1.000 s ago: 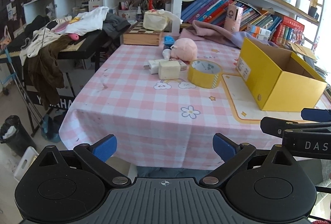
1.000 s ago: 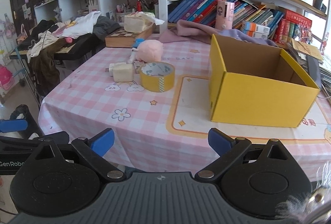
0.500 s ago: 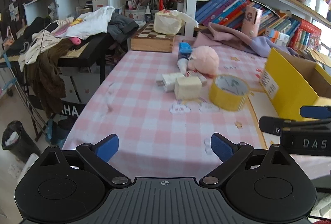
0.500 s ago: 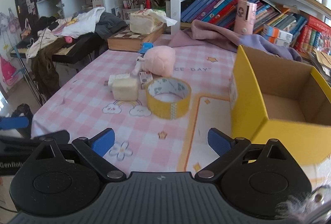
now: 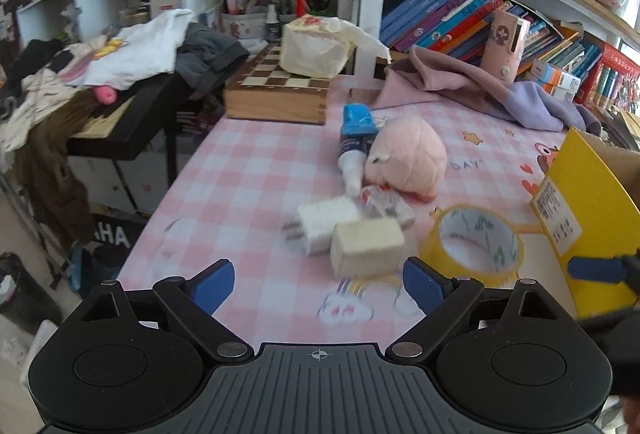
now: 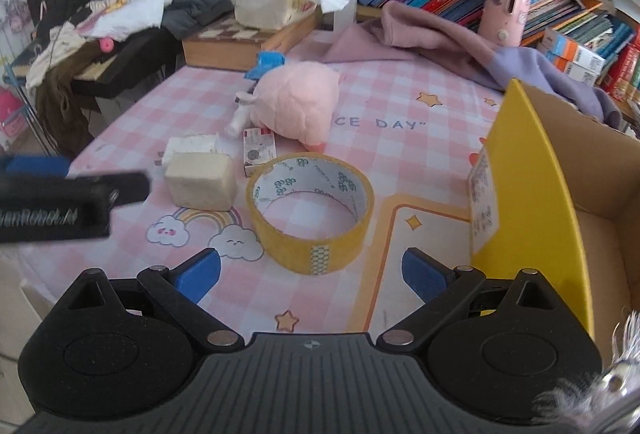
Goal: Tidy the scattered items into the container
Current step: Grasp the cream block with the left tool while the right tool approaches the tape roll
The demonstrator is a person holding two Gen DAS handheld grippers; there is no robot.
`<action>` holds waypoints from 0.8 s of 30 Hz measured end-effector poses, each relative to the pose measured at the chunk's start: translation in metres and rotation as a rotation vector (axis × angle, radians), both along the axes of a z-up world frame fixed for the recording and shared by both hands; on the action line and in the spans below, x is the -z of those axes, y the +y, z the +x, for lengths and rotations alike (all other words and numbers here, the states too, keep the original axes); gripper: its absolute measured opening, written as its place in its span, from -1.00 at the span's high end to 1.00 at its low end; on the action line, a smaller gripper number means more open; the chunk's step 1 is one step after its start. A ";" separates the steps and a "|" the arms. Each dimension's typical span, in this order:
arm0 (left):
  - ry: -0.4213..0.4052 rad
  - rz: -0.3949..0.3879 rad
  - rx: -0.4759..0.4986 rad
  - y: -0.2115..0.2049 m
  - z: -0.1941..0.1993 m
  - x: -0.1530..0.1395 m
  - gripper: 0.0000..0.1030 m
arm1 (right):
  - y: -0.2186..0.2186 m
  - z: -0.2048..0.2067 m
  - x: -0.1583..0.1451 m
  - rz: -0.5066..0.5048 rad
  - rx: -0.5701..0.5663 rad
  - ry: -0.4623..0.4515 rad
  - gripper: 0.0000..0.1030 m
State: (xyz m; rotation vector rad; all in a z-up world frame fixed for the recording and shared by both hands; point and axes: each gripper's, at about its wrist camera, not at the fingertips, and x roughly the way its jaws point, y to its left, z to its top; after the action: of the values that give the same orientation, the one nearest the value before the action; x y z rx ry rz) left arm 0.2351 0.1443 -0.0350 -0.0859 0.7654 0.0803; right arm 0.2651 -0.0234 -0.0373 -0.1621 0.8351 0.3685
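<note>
Scattered on the pink checked tablecloth lie a cream block (image 5: 366, 248) (image 6: 200, 181), a white plug adapter (image 5: 322, 224), a small printed box (image 6: 259, 150), a blue-capped tube (image 5: 354, 143), a pink plush toy (image 5: 408, 158) (image 6: 298, 103) and a yellow tape roll (image 5: 476, 244) (image 6: 312, 209). The yellow cardboard box (image 5: 588, 209) (image 6: 536, 201) stands open at the right. My left gripper (image 5: 318, 284) hovers just short of the cream block, jaws wide and closing, nothing between them. My right gripper (image 6: 312, 272) is open just before the tape roll, its jaws bare.
A wooden chessboard box (image 5: 276, 93) with a tissue pack on it sits at the table's far edge. A pink and lilac garment (image 6: 460, 49) lies by the bookshelf. A dark side table heaped with clothes (image 5: 100, 73) stands left of the table.
Both grippers have advanced over the table toward the items, which now look larger and nearer. The left jaws have narrowed slightly. The yellow box has slid toward the right edge of both views.
</note>
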 end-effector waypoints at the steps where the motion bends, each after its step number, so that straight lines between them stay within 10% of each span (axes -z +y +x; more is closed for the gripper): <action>1: 0.009 -0.005 0.010 -0.001 0.007 0.002 -0.79 | 0.002 0.004 0.003 -0.007 -0.003 0.006 -0.92; 10: 0.118 -0.081 0.023 -0.010 0.056 0.028 -0.78 | 0.013 0.034 0.023 -0.056 -0.023 0.046 -0.94; 24: 0.160 -0.163 -0.010 -0.001 0.067 0.045 0.07 | 0.021 0.059 0.034 -0.059 -0.034 0.066 -0.94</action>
State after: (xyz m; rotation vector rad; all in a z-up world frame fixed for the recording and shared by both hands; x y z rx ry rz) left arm 0.3021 0.1435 -0.0798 -0.2404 0.9307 0.0349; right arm 0.3244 -0.0024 -0.0712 -0.2204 0.9093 0.3829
